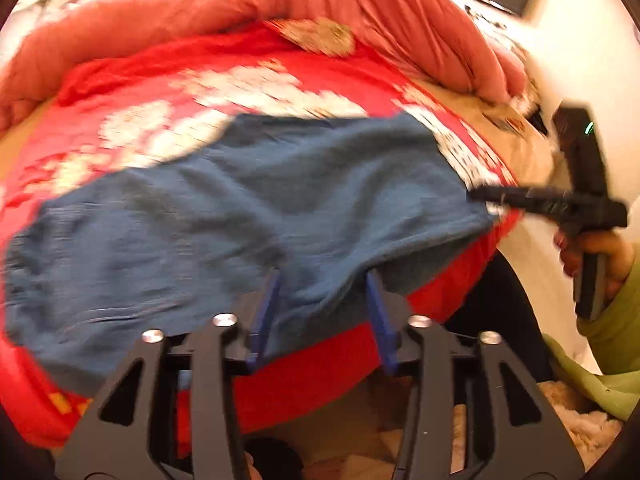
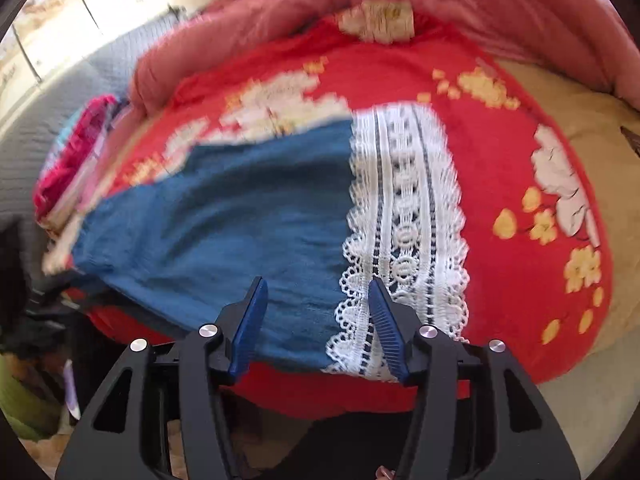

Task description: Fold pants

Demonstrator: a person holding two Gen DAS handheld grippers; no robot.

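Note:
Blue pants (image 1: 248, 216) lie spread flat across a red floral blanket (image 1: 160, 80) on a bed. Their white lace hem (image 2: 404, 216) points right in the right wrist view. My left gripper (image 1: 323, 280) is open at the near edge of the pants, with blue cloth lying between its blue fingers (image 1: 272, 292), not pinched. My right gripper (image 2: 317, 282) is open too, low over the near edge where the blue cloth (image 2: 240, 208) meets the lace. In the left wrist view the right gripper (image 1: 480, 196) shows side-on at the lace end, held by a hand (image 1: 600, 252) in a green sleeve.
A bunched pink duvet (image 1: 240, 4) runs along the bed's far side. A stack of bright clothes (image 2: 72, 168) sits left of the pants by a grey cover (image 2: 36, 128). Beige sheet (image 2: 580, 136) shows at right. The bed's front edge drops to a fluffy rug (image 1: 580, 420).

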